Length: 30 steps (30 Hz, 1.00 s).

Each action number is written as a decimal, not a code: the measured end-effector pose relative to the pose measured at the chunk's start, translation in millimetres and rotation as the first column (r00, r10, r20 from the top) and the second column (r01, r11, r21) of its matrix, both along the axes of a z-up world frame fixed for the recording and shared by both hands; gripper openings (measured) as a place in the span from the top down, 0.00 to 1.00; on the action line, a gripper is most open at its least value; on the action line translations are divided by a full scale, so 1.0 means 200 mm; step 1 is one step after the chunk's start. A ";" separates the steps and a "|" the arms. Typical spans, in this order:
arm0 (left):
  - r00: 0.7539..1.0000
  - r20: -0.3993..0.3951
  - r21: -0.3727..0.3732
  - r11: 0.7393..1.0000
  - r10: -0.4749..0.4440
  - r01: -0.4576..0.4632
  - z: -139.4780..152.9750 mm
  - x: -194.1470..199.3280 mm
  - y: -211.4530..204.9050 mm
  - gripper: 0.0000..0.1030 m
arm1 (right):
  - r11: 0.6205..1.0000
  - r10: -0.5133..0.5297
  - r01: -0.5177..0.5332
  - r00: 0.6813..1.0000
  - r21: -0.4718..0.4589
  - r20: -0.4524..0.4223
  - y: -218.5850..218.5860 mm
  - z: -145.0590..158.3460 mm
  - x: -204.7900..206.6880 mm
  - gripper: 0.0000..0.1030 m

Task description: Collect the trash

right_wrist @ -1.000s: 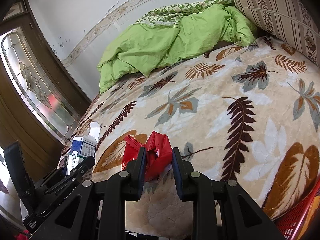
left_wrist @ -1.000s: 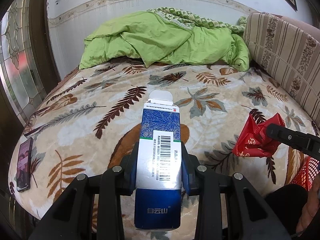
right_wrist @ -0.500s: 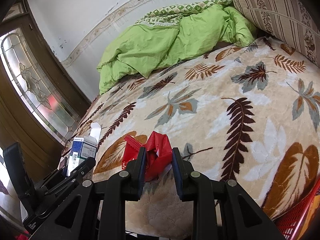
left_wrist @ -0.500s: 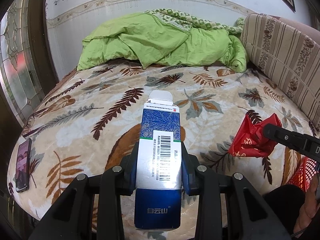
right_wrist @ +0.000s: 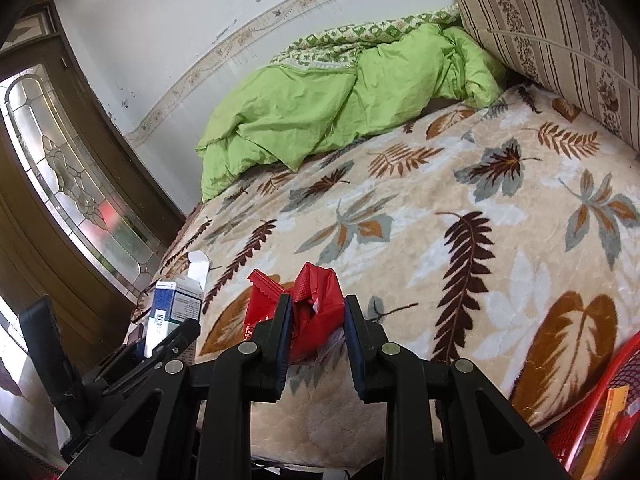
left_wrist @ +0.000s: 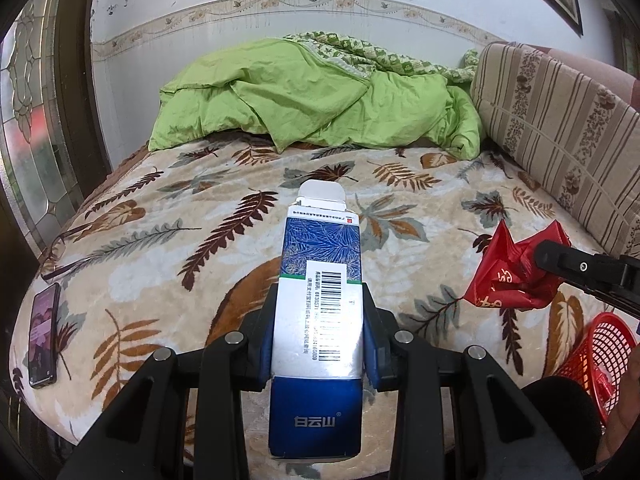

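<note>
My left gripper (left_wrist: 319,300) is shut on a blue and silver carton (left_wrist: 320,304) with a barcode label and an open white top flap, held over the near edge of the bed. The same carton (right_wrist: 172,306) shows at the lower left of the right wrist view. My right gripper (right_wrist: 314,306) is shut on a crumpled red wrapper (right_wrist: 308,312), also above the bed's near edge. From the left wrist view the red wrapper (left_wrist: 510,276) hangs at the right in the other gripper's black fingers (left_wrist: 576,266).
A red mesh basket (left_wrist: 600,350) stands by the bed's near right corner, with items inside (right_wrist: 600,420). A phone (left_wrist: 42,340) and glasses (left_wrist: 60,256) lie on the leaf-patterned blanket (left_wrist: 224,220) at the left. A green duvet (left_wrist: 304,100) and a striped cushion (left_wrist: 560,128) lie beyond.
Both grips hold unchanged. The right gripper has risen slightly with the red wrapper; the bed sits a little lower in both views.
</note>
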<state>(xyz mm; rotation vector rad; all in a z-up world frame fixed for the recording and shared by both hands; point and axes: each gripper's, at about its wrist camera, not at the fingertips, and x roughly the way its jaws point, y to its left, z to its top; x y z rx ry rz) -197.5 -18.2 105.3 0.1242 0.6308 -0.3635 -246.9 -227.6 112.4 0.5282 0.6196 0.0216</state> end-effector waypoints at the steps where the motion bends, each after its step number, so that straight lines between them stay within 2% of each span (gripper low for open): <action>1: 1.000 0.002 -0.003 1.000 0.000 0.000 0.00 0.00 0.00 0.67 | 1.000 0.001 -0.001 1.000 -0.003 0.002 0.01 0.01 0.00 0.74; 8: 1.000 0.008 -0.015 1.000 -0.013 0.013 0.03 -0.03 0.00 0.67 | 1.000 0.010 -0.010 1.000 -0.023 0.011 0.03 0.06 -0.05 0.74; 16: 0.999 0.005 0.013 0.999 -0.039 0.039 0.02 -0.05 -0.06 0.67 | 1.000 -0.009 0.009 1.000 -0.021 0.011 -0.02 0.08 -0.14 0.74; 30: 0.986 0.008 0.063 0.984 -0.169 0.168 0.03 -0.18 -0.33 0.67 | 0.994 -0.110 0.110 0.994 0.008 0.016 -0.23 0.09 -0.36 0.74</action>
